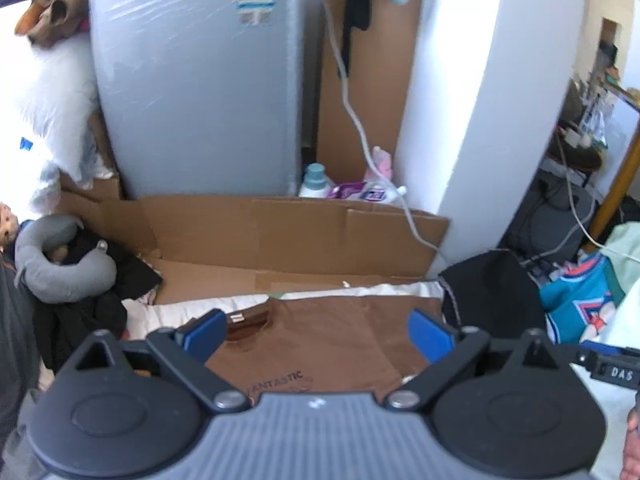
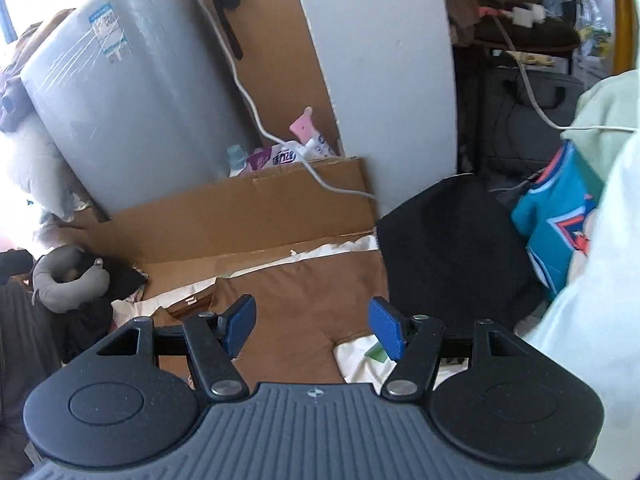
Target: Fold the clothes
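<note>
Hovering above a brown garment (image 1: 320,332) spread flat on white sheeting (image 1: 224,303), the left gripper (image 1: 316,338) and right gripper (image 2: 312,326) are both released, nothing between the blue pads; black clothing (image 2: 452,248) lies at its right.

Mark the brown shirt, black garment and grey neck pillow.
brown shirt (image 1: 332,332): left wrist view, chest panel.
black garment (image 2: 452,248): right wrist view, middle of its top.
grey neck pillow (image 1: 68,276): left wrist view, lower curve.

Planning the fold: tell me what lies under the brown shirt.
The brown shirt lies on a white cloth that shows past its far edge and near corner, with cardboard beyond. What lies under the shirt's middle is covered.
</note>
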Available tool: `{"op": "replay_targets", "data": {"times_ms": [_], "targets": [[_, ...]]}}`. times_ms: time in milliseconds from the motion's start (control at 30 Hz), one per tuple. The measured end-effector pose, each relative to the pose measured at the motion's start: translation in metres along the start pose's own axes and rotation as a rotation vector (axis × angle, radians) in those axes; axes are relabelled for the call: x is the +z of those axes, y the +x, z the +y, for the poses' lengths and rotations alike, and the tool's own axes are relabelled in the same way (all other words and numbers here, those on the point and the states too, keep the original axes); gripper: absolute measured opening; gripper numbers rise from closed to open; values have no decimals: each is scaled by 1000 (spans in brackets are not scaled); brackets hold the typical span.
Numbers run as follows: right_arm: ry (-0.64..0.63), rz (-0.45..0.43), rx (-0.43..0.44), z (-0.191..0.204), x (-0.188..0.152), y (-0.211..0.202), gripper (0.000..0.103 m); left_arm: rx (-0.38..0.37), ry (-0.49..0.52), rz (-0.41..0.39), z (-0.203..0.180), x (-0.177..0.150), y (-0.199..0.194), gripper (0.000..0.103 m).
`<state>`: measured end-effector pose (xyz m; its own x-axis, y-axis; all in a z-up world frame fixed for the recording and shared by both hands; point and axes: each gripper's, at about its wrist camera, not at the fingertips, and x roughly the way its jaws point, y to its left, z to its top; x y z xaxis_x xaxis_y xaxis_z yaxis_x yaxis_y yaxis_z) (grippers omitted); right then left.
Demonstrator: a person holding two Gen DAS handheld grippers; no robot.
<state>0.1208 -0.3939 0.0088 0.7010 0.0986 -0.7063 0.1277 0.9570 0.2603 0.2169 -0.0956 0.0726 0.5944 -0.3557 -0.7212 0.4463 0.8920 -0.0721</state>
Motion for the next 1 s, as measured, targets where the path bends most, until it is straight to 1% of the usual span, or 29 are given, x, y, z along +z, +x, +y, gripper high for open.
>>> {"op": "replay_targets", "data": {"times_ms": [100, 233, 300, 367, 400, 500, 667, 833, 867, 900, 967, 1000], "targets": [[-37, 28, -23, -2, -3, 22, 69, -5, -64, 22, 17, -9, 25, 99], [-58, 36, -10, 1, -6, 46, 69, -14, -117, 57, 29, -26, 65, 98], [-65, 46, -13, -1, -10, 63, 69, -10, -124, 76, 28, -34, 87, 97], [-56, 66, -29, -5, -15, 80, 69, -11, -130, 93, 26, -42, 108, 92], [-43, 83, -42, -6, -17, 88, 69, -13, -133, 101, 25, -46, 117, 92], [-26, 61, -41, -11, -25, 106, 69, -33, -144, 148, 18, -63, 148, 92], [29, 97, -47, -26, -52, 149, 69, -21, -85, 221, -3, -88, 194, 92], [99, 143, -58, -47, -86, 195, 69, 9, -46, 265, -24, -105, 240, 91], [104, 149, -56, -50, -93, 204, 69, 11, -42, 271, -28, -108, 248, 91], [102, 146, -57, -52, -98, 210, 69, 7, -39, 276, -32, -112, 257, 87], [108, 136, -58, -58, -110, 223, 69, -19, -27, 289, -40, -121, 274, 83], [115, 132, -60, -62, -116, 229, 69, -18, -11, 298, -46, -126, 281, 83]]}}
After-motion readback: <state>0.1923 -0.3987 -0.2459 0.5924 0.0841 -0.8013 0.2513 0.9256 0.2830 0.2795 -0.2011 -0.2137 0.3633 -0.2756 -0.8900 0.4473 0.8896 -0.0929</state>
